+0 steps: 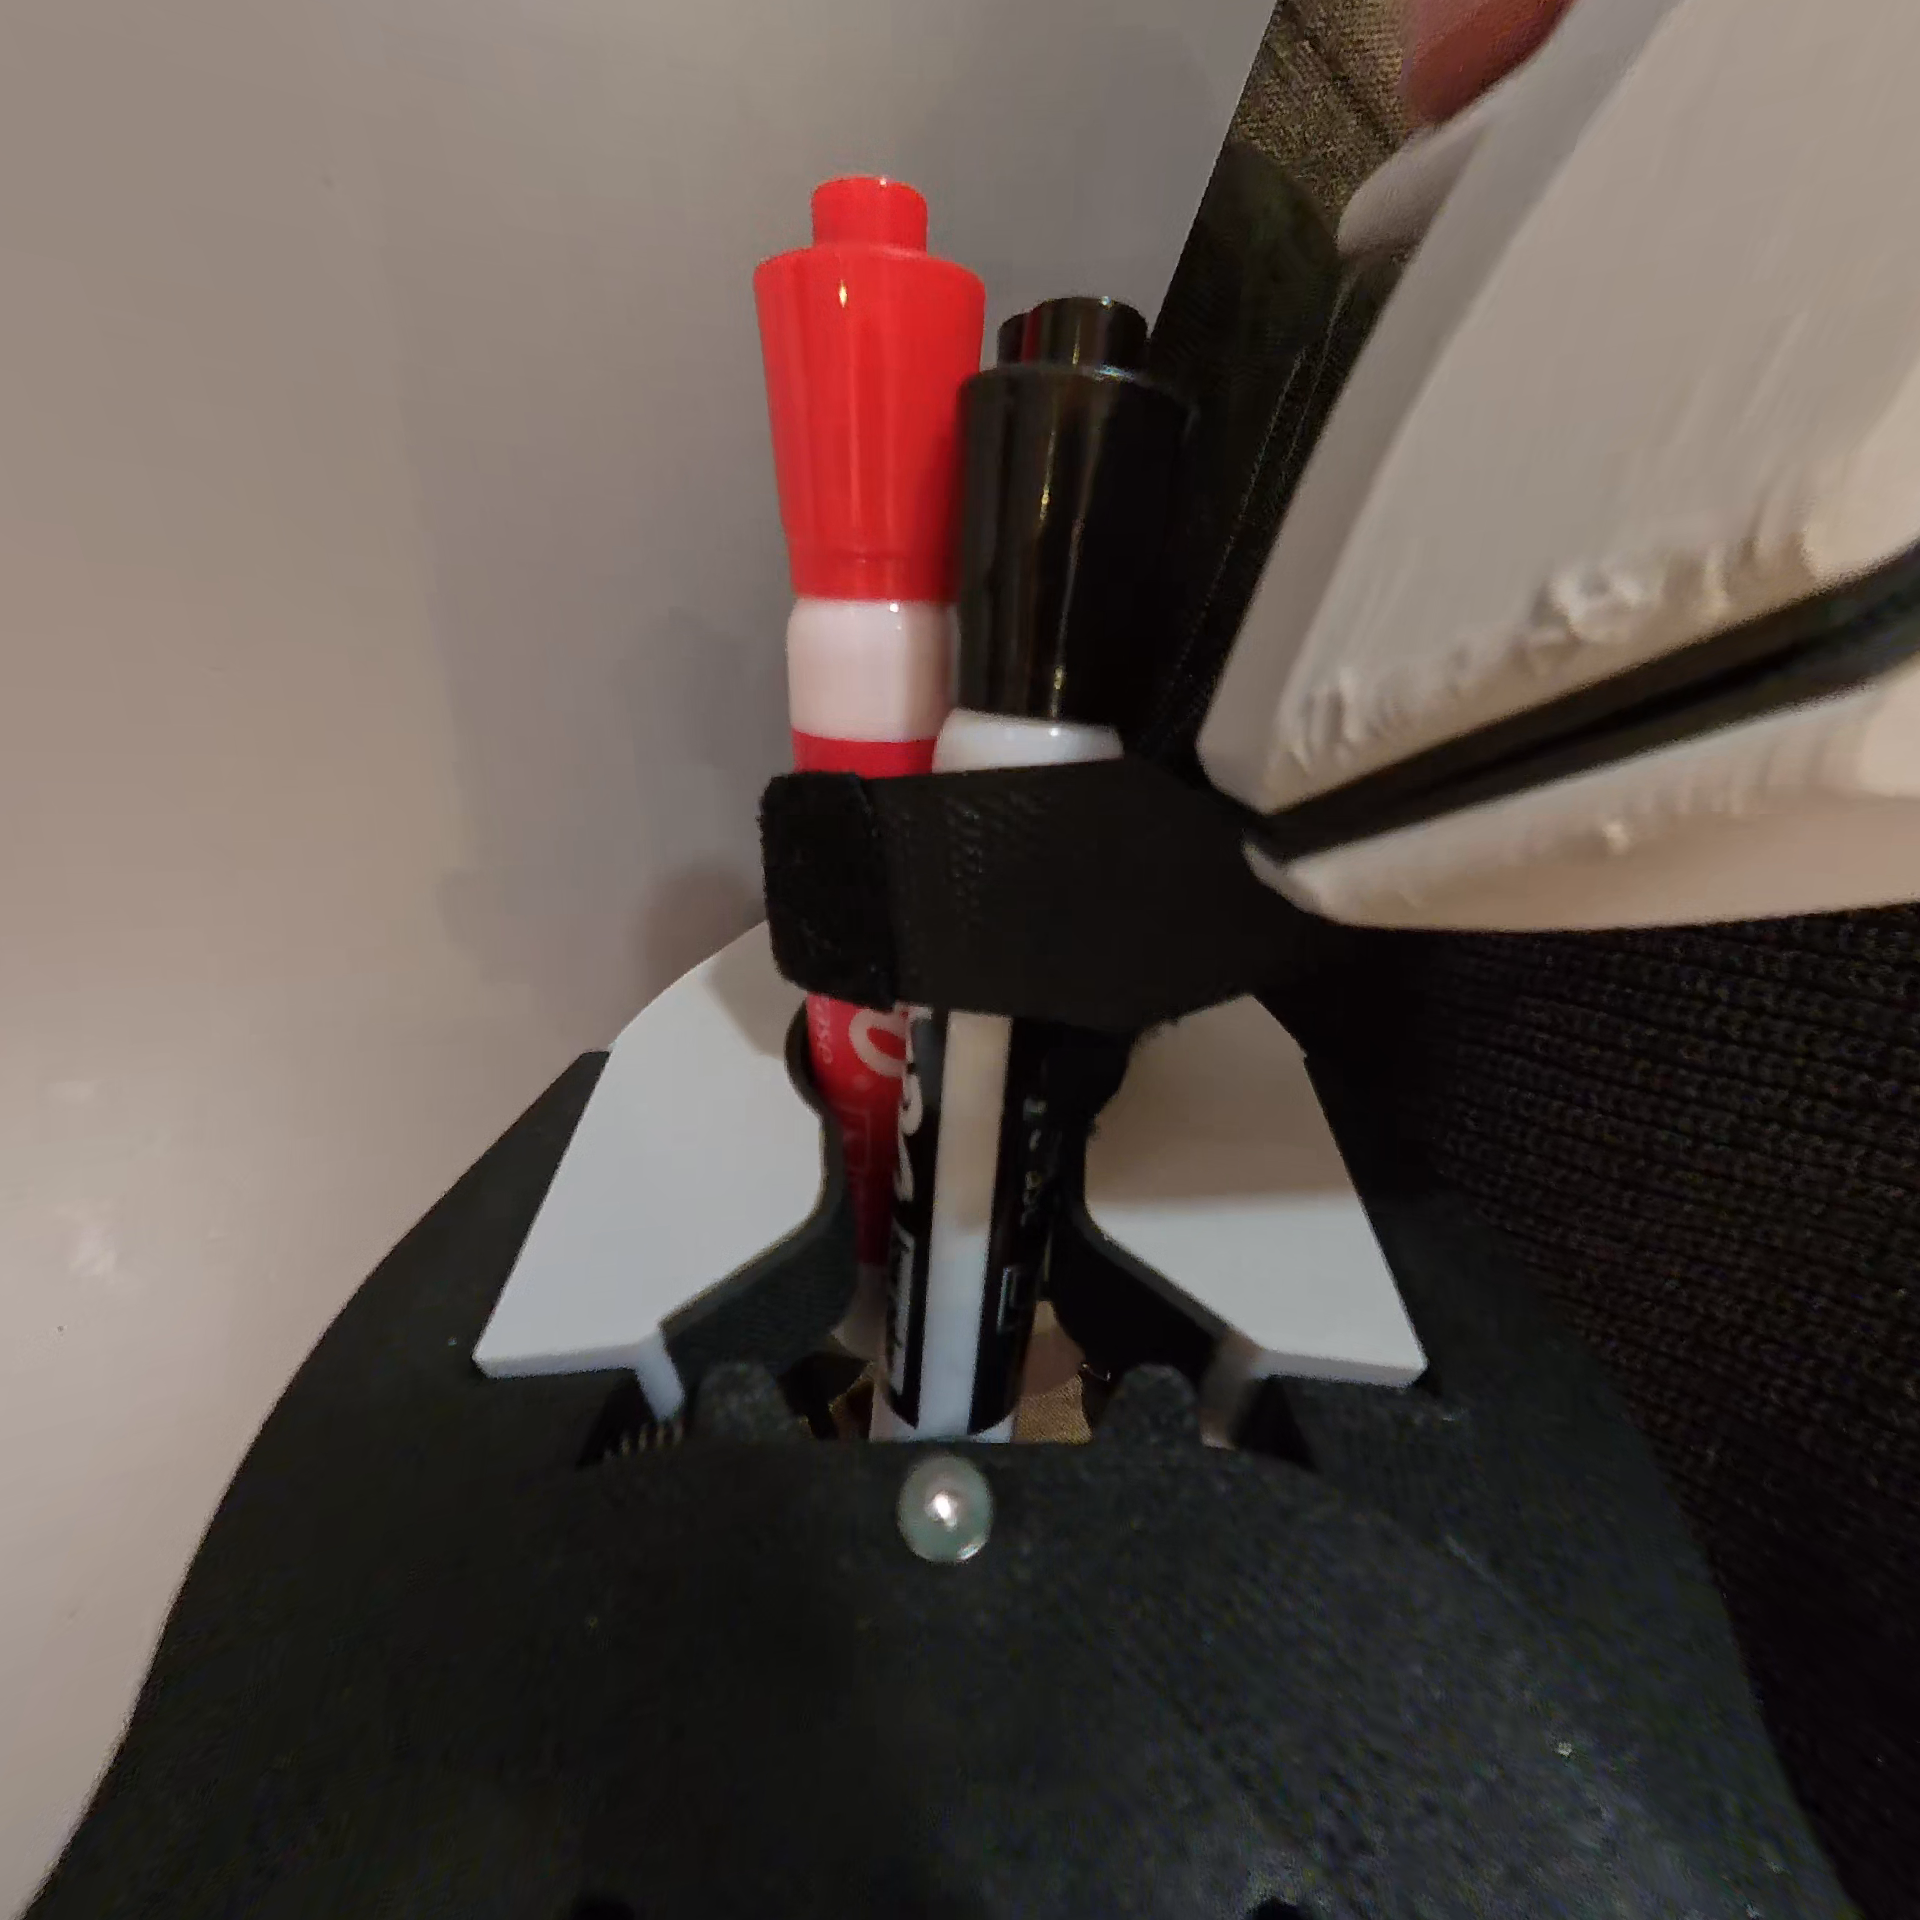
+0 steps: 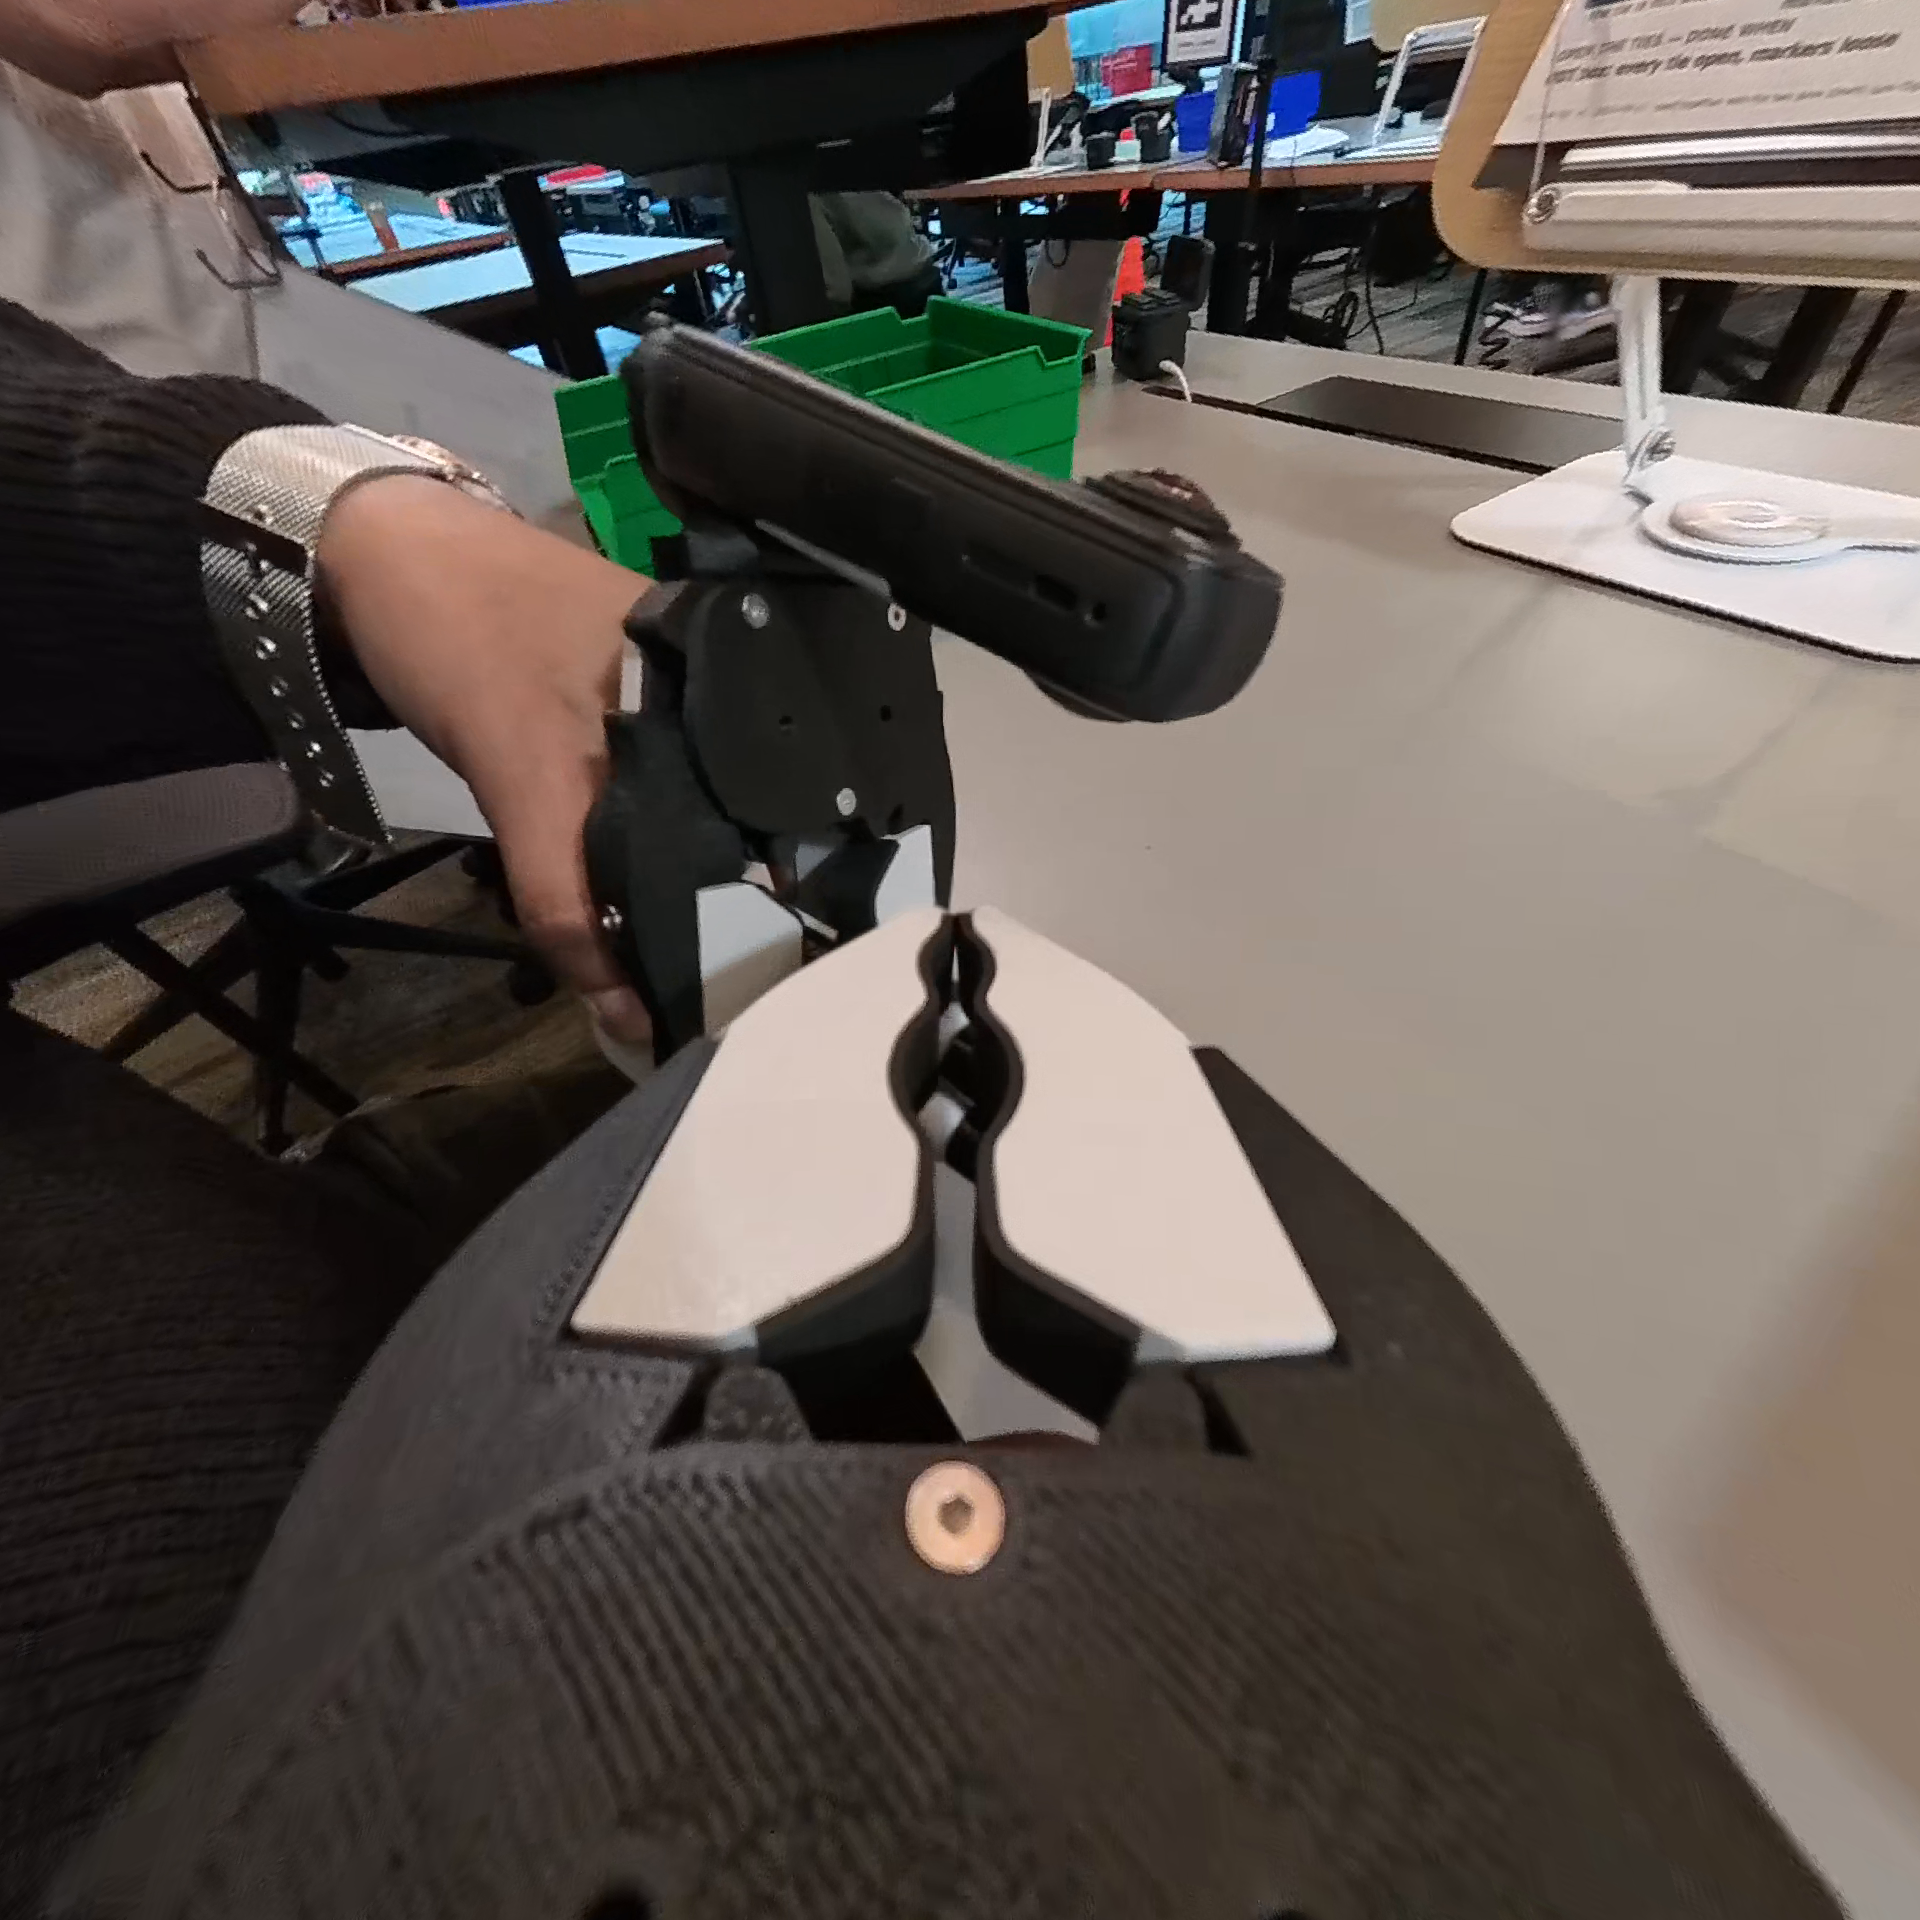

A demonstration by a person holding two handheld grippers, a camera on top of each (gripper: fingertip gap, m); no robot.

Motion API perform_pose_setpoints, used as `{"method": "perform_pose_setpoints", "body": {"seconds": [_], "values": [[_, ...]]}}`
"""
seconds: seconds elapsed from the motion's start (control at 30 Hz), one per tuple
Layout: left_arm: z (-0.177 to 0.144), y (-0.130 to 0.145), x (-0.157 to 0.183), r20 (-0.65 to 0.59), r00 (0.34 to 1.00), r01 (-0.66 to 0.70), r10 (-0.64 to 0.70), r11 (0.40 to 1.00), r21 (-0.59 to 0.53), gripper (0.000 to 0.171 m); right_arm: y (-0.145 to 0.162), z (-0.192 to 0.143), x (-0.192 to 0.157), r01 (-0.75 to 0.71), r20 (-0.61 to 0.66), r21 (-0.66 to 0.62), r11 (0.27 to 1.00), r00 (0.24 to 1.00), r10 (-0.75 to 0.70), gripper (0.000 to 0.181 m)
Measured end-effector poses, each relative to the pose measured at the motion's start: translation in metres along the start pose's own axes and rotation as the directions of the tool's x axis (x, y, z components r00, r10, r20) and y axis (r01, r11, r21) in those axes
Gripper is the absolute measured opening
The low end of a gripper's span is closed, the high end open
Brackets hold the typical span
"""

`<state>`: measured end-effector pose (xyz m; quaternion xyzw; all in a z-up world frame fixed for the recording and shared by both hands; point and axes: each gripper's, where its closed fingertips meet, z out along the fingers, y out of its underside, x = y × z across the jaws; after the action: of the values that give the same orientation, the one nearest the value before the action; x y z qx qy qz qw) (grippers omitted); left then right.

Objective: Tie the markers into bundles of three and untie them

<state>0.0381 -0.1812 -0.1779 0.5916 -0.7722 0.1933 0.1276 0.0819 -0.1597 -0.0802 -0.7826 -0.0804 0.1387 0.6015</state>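
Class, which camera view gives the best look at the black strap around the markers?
The left wrist view: the black strap wraps the markers close up, its end pinched in the right claw. The right wrist view shows almost none of it, hidden behind that claw's shut tips.

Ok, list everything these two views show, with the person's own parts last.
Red marker: one, red cap, in the bundle, left wrist view.
Black markers: two, black caps, beside the red one.
Black hook-and-loop strap: one, wrapped around the bundle.
Green bins: stacked, behind the left tool.
Grey table: one, under both tools.
White stand: one, table's far right.
Office chair: one, black, left.
Left tongs: shut on the markers.
Right tongs: shut on the strap's end.
Left hand: one, holding the left tool.
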Motion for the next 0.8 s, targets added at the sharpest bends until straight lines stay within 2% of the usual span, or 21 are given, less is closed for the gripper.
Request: {"method": "perform_pose_setpoints", "body": {"seconds": [0.4,0.8], "values": [[0.001,-0.001,0.005,-0.065,0.997,0.032,-0.03,0.999,0.023,0.044,0.014,0.003,-0.014,0.155,0.025,-0.076,0.985,0.988,-0.153,0.0],[0.001,0.0,0.009,-0.121,0.991,0.059,-0.054,0.998,0.038,0.044,0.016,0.004,-0.018,0.252,0.016,-0.081,0.964,0.968,-0.251,0.0]]}}
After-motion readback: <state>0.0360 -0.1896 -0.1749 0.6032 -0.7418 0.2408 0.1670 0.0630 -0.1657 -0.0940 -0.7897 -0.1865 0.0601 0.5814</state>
